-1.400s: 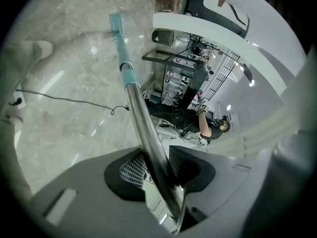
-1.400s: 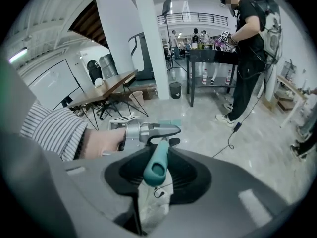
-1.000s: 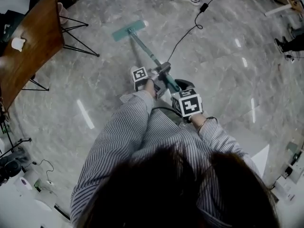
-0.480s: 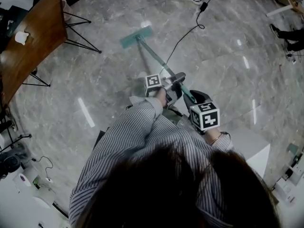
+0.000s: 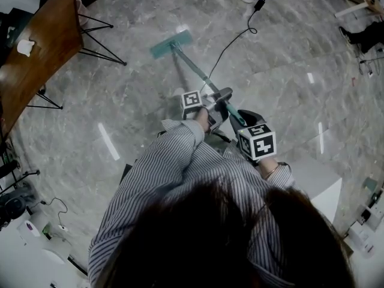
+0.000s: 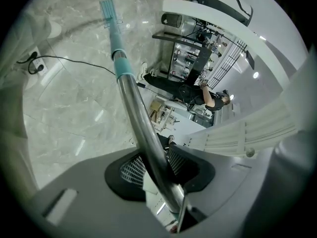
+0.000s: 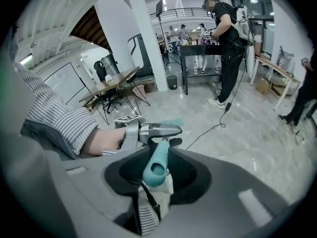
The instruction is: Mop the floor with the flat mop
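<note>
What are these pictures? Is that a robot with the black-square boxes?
No robot. A person in a striped shirt holds tongs in each hand; the white boxes with black squares are part of them. One picture is from a camera on the person's head. The round ones are from cameras on the left tongs and right tongs. Both are shut on a flat mop: left on its silver metal pole, right on its teal handle end. The teal mop head rests on the grey marble floor.

Dark hair (image 5: 210,233), grey-striped shirt (image 5: 159,185). The left gripper (image 5: 218,103) and right gripper (image 5: 247,116) have grey shells, black gridded pads (image 6: 130,168), each topped by a black-and-white marker cube (image 5: 257,141).
</note>
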Demonstrator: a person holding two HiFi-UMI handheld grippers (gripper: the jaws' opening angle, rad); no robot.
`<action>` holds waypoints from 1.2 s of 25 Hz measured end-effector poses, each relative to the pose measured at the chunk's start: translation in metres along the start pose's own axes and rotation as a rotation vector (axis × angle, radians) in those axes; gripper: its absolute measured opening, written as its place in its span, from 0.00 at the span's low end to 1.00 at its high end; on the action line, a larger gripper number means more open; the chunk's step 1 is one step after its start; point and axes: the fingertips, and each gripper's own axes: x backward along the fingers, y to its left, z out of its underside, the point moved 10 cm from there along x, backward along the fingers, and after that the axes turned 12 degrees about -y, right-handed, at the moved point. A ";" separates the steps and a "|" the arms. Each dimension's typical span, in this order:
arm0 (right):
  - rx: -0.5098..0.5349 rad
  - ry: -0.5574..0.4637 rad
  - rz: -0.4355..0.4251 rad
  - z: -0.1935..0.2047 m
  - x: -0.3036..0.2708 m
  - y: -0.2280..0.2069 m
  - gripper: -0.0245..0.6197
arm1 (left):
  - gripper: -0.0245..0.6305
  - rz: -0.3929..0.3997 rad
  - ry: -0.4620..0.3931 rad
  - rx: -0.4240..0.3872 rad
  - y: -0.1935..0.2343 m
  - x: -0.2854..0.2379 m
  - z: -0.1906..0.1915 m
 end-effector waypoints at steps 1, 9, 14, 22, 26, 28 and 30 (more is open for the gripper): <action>-0.003 -0.003 0.000 -0.001 -0.001 0.001 0.21 | 0.24 -0.002 0.001 -0.005 -0.001 0.000 -0.002; -0.008 0.012 0.006 -0.013 -0.016 0.002 0.21 | 0.25 -0.037 0.017 -0.025 -0.003 -0.005 -0.024; 0.003 0.027 0.005 -0.033 -0.047 0.005 0.21 | 0.23 -0.035 0.038 0.003 -0.019 -0.012 -0.055; -0.054 0.002 0.008 -0.122 -0.143 0.024 0.22 | 0.22 -0.038 -0.030 0.014 -0.078 -0.028 -0.170; -0.078 -0.005 0.024 -0.182 -0.205 0.035 0.22 | 0.22 -0.039 -0.064 0.013 -0.118 -0.041 -0.246; -0.086 -0.006 0.030 -0.217 -0.236 0.038 0.22 | 0.22 -0.042 -0.075 0.014 -0.142 -0.051 -0.285; -0.088 -0.004 0.019 -0.256 -0.269 0.042 0.22 | 0.22 -0.045 -0.099 0.014 -0.166 -0.062 -0.324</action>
